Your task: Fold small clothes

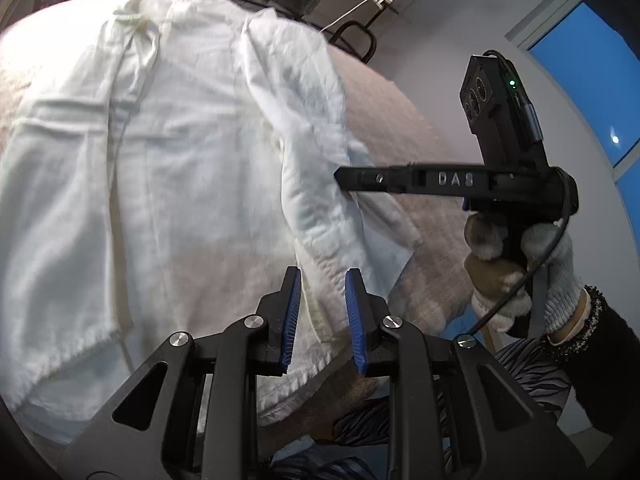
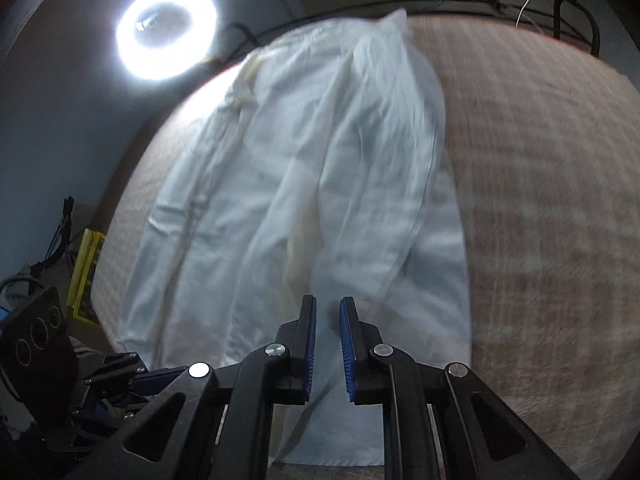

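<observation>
A white garment lies spread on a round surface covered in brownish woven cloth, its long axis running from the near edge to the far edge. One side panel is folded inward along its length. The left gripper hovers over the near hem, jaws slightly spread, pinching nothing. The right gripper, held by a gloved hand, hangs above the garment's near end with jaws narrowly parted and empty. No containers are visible.
</observation>
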`<state>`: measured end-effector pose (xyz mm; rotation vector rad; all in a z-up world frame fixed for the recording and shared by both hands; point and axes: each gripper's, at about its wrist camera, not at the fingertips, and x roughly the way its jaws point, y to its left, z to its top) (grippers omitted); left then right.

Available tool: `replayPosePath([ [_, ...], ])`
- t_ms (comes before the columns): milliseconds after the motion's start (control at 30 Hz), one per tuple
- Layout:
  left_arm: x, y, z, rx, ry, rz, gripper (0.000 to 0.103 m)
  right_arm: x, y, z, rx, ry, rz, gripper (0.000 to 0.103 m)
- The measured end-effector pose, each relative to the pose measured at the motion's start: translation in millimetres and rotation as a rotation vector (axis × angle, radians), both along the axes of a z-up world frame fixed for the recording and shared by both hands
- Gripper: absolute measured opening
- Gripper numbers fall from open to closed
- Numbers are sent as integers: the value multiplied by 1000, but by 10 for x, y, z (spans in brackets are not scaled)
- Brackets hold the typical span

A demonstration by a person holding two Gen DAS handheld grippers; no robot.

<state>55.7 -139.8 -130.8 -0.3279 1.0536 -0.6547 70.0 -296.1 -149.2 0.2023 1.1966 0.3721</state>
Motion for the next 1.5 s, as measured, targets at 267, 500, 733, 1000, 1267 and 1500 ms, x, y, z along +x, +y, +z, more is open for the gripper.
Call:
replayPosePath([
  [267,-144,327,138,-6,-16,77,51,-169,440,100,91,-26,193,12],
  [500,-148,452,178,30,-28,114,54,-133,702,103,92,-26,279,22],
  [733,71,295,-31,74,38,84,9,160,40,404,-18,-163,7,49],
  [1000,89,378,-173,-61,130,111,2,752,-200,216,-66,-125,-110,47],
  [1267,99,454,-265,-158,202,134,1,977,-204,114,-148,-120,-120,0],
  [1500,119,466,-276,-161,209,134,1,986,-411,272,-105,-143,-192,70],
])
